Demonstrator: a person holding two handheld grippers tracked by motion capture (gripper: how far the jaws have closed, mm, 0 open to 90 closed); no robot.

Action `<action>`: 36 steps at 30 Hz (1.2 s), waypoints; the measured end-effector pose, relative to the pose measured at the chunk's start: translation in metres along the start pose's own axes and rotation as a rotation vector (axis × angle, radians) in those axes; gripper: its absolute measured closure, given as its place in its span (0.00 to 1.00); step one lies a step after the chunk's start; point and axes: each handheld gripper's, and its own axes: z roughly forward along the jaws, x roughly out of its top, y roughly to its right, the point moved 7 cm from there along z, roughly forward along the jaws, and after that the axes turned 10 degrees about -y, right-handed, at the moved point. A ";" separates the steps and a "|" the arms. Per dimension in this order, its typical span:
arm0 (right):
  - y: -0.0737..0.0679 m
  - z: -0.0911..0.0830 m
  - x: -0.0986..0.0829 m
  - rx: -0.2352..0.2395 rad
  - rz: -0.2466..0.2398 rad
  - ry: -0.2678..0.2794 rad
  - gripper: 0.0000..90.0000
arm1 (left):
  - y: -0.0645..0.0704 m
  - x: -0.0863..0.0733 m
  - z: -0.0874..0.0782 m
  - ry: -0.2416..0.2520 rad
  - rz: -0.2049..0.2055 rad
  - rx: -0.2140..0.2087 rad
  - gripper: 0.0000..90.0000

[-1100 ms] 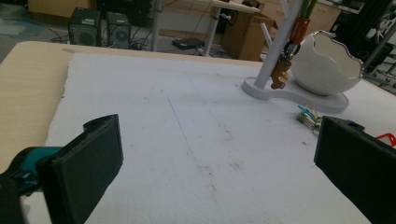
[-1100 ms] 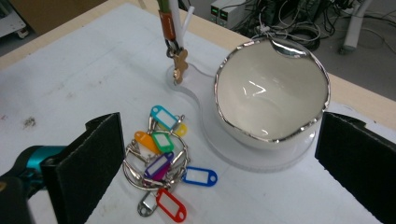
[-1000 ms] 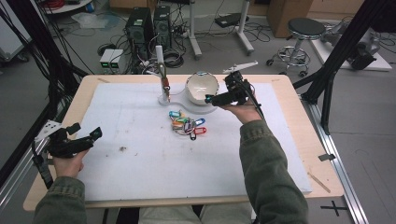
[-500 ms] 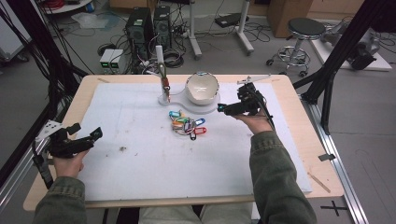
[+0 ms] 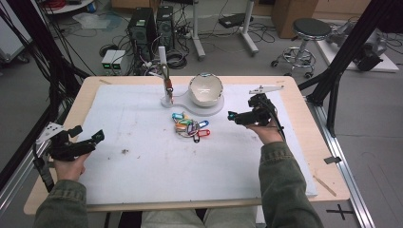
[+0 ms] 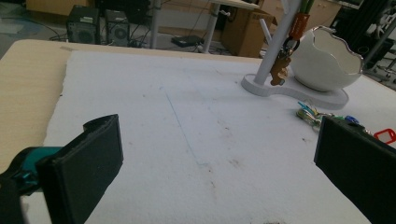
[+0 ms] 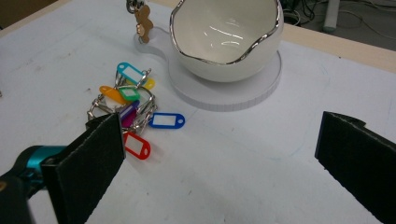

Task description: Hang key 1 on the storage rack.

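Clearly nearer, the right hand-held gripper, jaws spread and empty, points at the key tags lying just beside it toward the table's left edge.

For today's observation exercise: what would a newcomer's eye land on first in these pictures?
Probably the bunch of bright key tags, lying on the white mat just in front of the egg-shaped white bowl on its stand. Next, the right gripper, jaws open, hovers right of the tags, while the left gripper waits open at the mat's near left edge.
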 end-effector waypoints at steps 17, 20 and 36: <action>0.018 -0.015 -0.025 -0.019 0.076 0.104 0.01 | 0.000 0.000 0.000 0.000 0.001 0.005 0.02; 0.017 -0.018 -0.025 -0.032 0.063 0.116 0.01 | 0.000 0.000 -0.001 -0.003 0.003 0.007 0.02; 0.029 -0.023 -0.067 -0.080 0.118 0.180 0.01 | 0.001 -0.001 0.000 -0.007 0.006 0.006 0.02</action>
